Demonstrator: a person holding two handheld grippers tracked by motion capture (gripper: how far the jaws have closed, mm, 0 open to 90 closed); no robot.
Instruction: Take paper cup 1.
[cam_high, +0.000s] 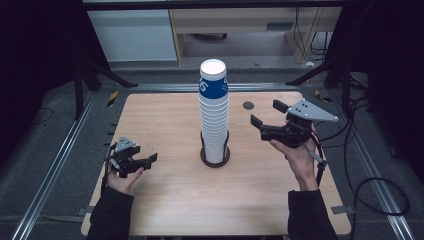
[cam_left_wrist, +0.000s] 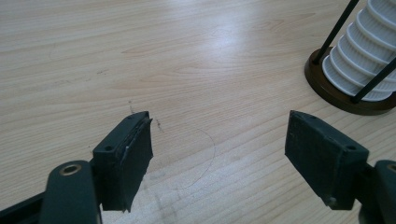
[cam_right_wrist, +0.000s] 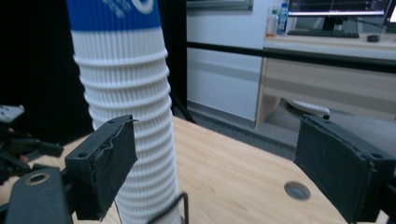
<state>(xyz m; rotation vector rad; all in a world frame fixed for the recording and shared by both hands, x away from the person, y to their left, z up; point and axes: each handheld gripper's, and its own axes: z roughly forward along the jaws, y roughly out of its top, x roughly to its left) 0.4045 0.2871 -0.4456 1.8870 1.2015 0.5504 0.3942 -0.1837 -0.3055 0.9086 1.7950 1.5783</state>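
A tall stack of white ribbed paper cups (cam_high: 214, 112) with a blue band on the top cup stands upside down in a dark round holder (cam_high: 215, 156) at the table's middle. My left gripper (cam_high: 142, 161) rests low near the left edge, open and empty, its jaws wide apart over bare wood (cam_left_wrist: 219, 144); the holder's base (cam_left_wrist: 348, 100) lies off to its right. My right gripper (cam_high: 268, 114) is raised to the right of the stack, open and empty; in the right gripper view the cup stack (cam_right_wrist: 128, 116) rises just behind its left jaw.
The wooden table (cam_high: 170, 200) has a small round grommet hole (cam_high: 248, 105) behind the right gripper. Metal rails run along both sides of the table. Dark stand legs, cables and a desk (cam_right_wrist: 327, 70) lie beyond the far edge.
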